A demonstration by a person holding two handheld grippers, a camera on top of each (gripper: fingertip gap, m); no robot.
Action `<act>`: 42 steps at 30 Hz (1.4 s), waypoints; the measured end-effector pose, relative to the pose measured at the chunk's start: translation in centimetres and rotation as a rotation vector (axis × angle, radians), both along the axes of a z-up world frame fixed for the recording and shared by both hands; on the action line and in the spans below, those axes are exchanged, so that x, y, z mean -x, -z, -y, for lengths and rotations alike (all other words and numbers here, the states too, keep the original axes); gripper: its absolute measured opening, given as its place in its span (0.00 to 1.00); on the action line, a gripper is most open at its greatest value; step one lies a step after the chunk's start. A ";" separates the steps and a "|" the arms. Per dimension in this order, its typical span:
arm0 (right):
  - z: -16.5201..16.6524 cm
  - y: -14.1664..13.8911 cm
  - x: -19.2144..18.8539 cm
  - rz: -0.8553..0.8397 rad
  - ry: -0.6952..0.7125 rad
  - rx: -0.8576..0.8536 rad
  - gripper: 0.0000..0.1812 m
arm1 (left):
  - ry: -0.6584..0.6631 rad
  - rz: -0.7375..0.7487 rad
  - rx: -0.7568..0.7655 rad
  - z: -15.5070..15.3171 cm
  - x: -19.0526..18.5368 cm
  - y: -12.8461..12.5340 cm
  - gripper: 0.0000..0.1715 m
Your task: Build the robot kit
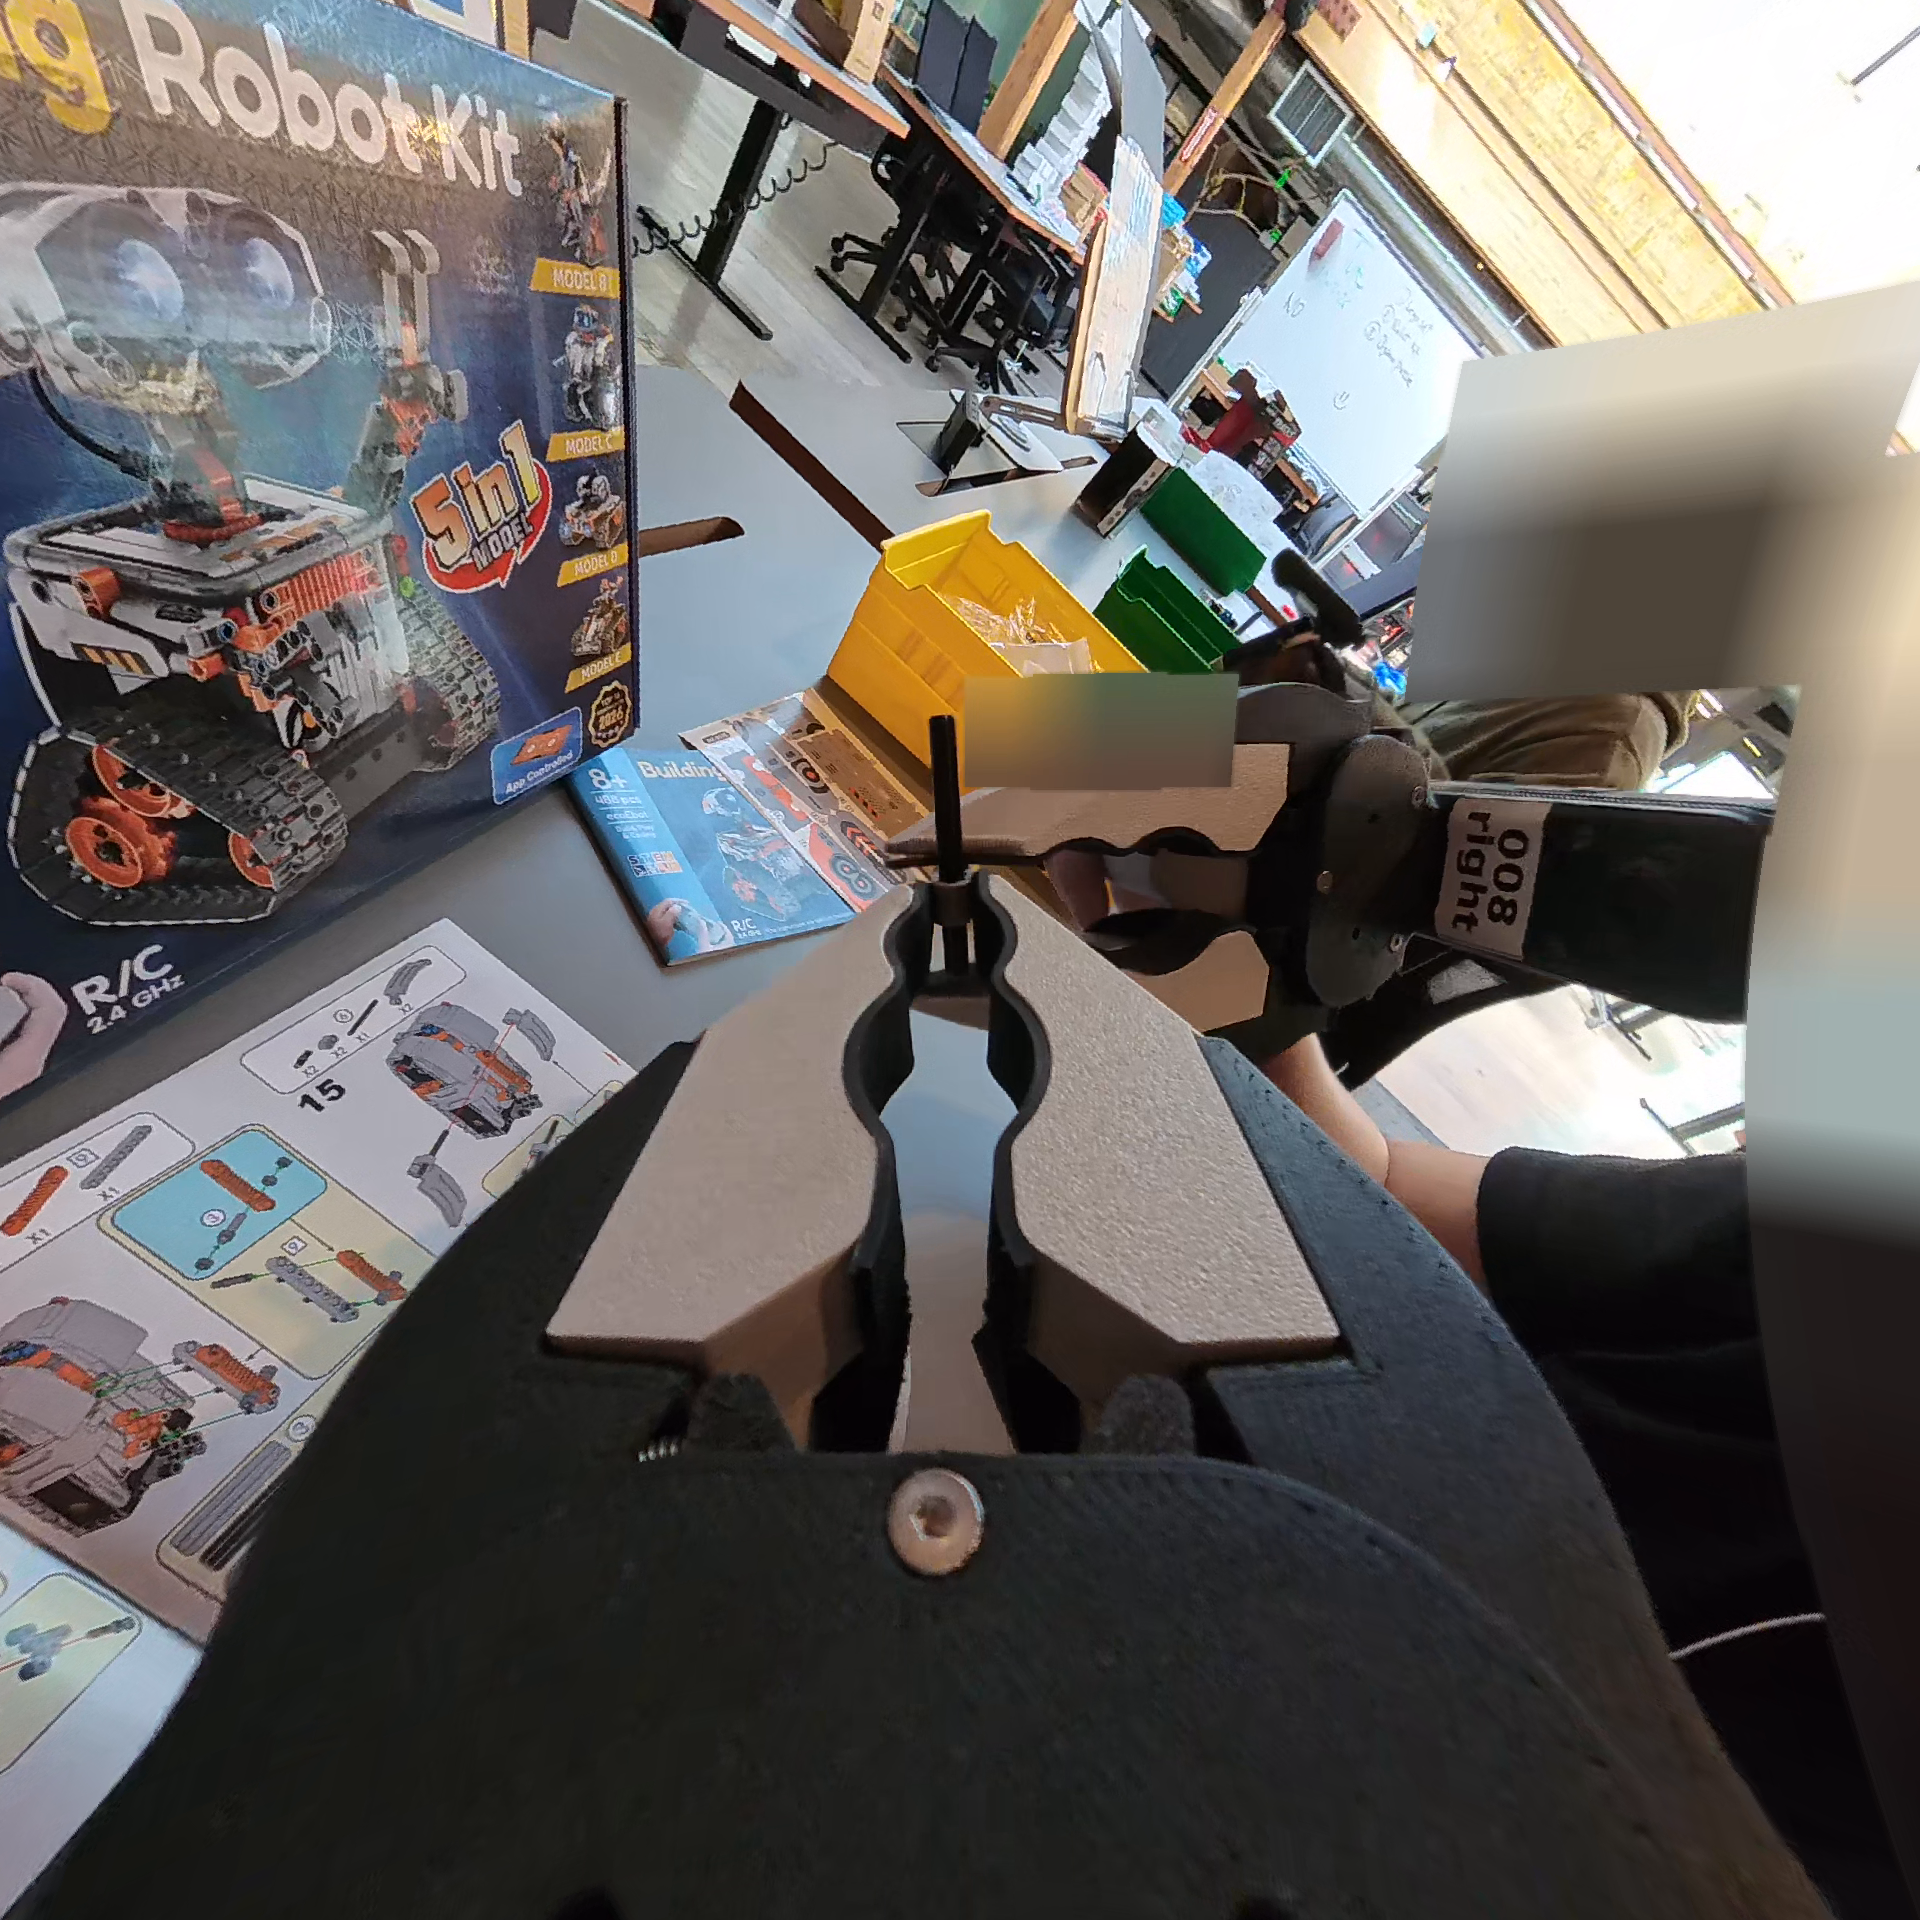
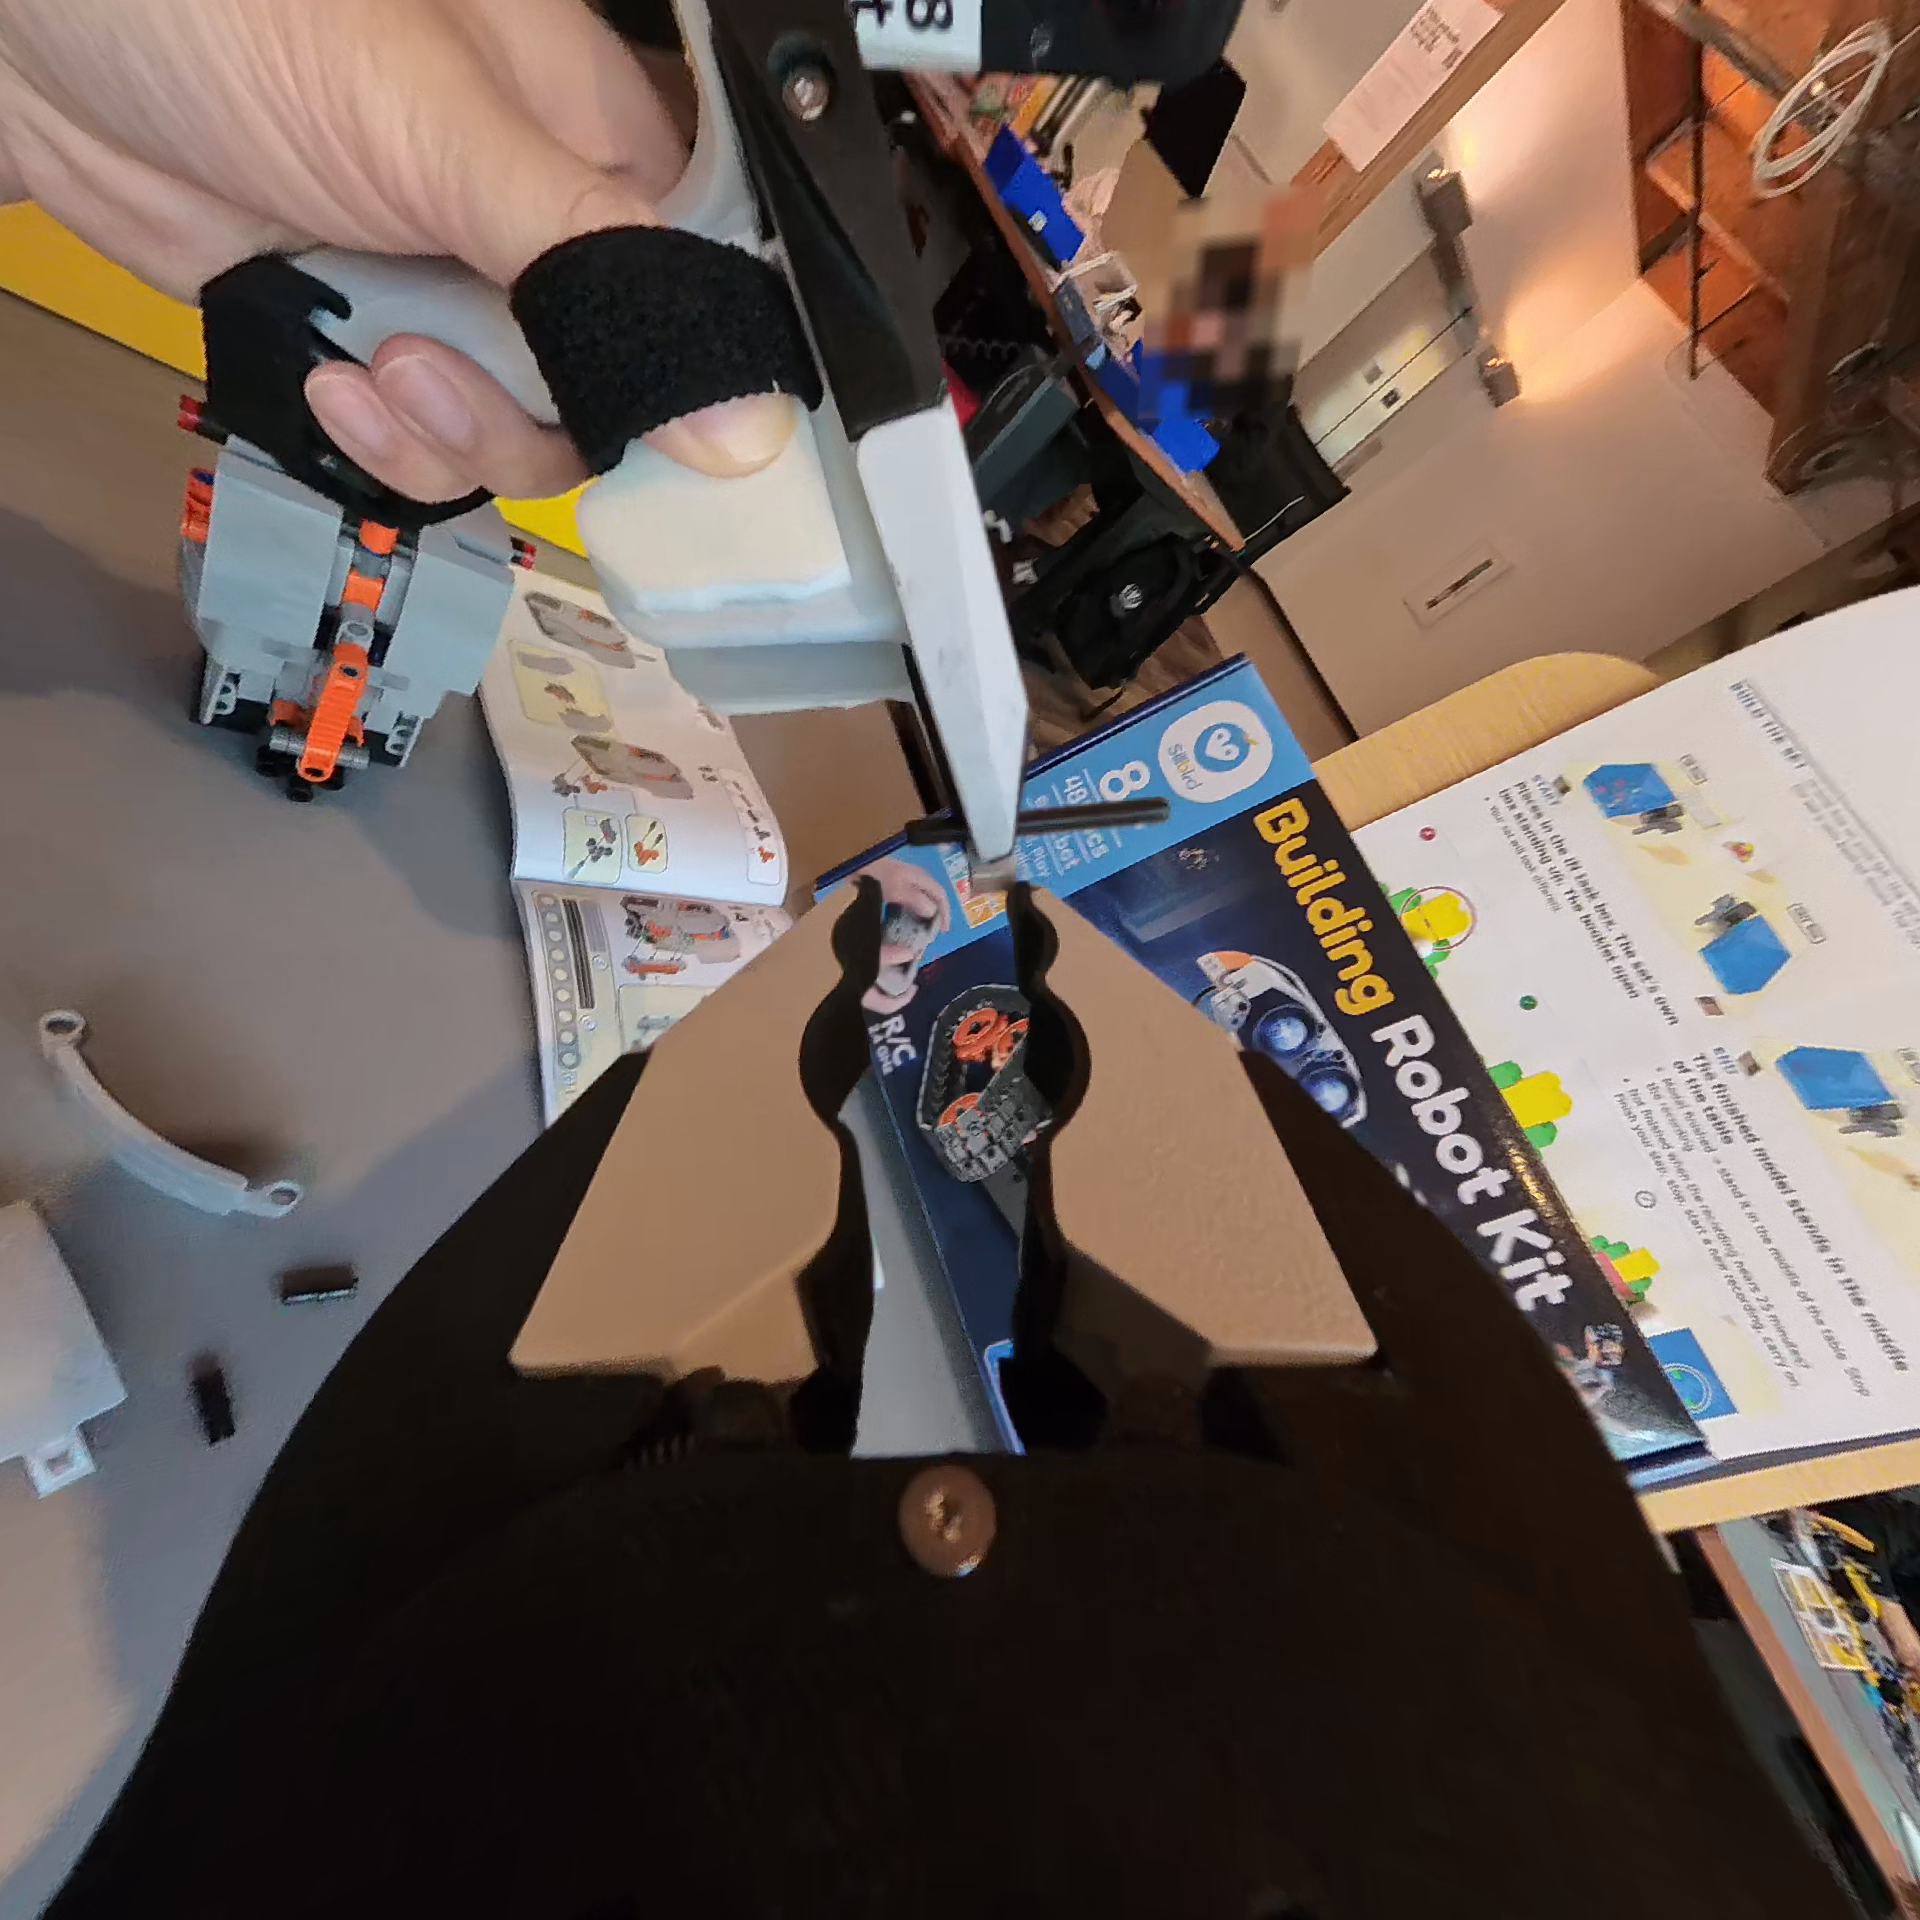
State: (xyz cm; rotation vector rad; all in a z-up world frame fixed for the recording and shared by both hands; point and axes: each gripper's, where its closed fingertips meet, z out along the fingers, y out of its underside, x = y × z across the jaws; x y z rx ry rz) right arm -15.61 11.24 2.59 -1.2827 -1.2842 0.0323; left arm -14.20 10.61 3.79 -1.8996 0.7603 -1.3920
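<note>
My left gripper is shut at its tips on a thin black axle that carries a small grey bush, and holds it above the grey table. In the right wrist view the axle lies crosswise under the left gripper's pale finger, which a person's hand grips. My right gripper is slightly open with nothing between its fingers, and its tips are just short of the axle and bush. It reaches in from the right in the left wrist view.
A blue robot-kit box stands at the left; it also shows in the right wrist view. An open instruction manual, a blue booklet, a yellow bin and green bins lie around. A grey-orange part-built model, a curved grey piece and small black pins sit on the table. My two grippers' fingertips are within a few centimetres of each other.
</note>
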 end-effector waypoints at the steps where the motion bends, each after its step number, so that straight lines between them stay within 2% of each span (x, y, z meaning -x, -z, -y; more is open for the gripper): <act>1: 0.0 0.3 -0.1 0.005 -0.002 0.027 0.14 | -0.014 -0.010 -0.005 -0.2 0.1 0.1 0.03; 6: -0.5 1.3 -1.4 -0.068 0.007 0.231 0.14 | -0.143 -0.122 -0.101 -2.1 1.3 0.8 0.03; 9: -0.7 0.5 -1.9 -0.290 -0.009 0.478 0.14 | -0.197 -0.237 -0.239 -2.7 1.6 1.1 0.03; 12: -0.1 -0.5 -2.3 -0.463 -0.094 0.684 0.14 | -0.188 -0.358 -0.393 -2.6 1.1 1.4 0.03; 16: 0.0 0.4 -3.7 -0.433 -0.096 0.726 0.14 | -0.132 -0.580 -0.612 -2.2 0.5 2.9 0.03; 19: 0.4 0.6 -4.4 -0.471 -0.152 0.808 0.13 | -0.088 -0.711 -0.768 -1.8 0.0 3.8 0.03; 23: 0.9 1.7 -5.1 -0.516 -0.209 0.969 0.10 | -0.021 -0.831 -0.869 -1.3 -0.4 5.2 0.03; 28: 0.2 2.4 -4.8 -0.569 -0.208 1.041 0.10 | 0.032 -0.907 -0.968 -1.1 -0.6 6.1 0.03; 33: 0.4 3.5 -3.7 -0.530 -0.209 1.073 0.10 | 0.057 -0.979 -1.077 -1.1 -0.7 6.6 0.03; 37: 0.9 4.7 -2.7 -0.478 -0.231 1.107 0.02 | 0.146 -0.989 -1.106 -0.1 -1.3 7.6 0.03; 42: 1.0 5.4 -2.7 -0.468 -0.235 1.142 0.02 | 0.166 -0.987 -1.108 0.1 -1.3 7.8 0.03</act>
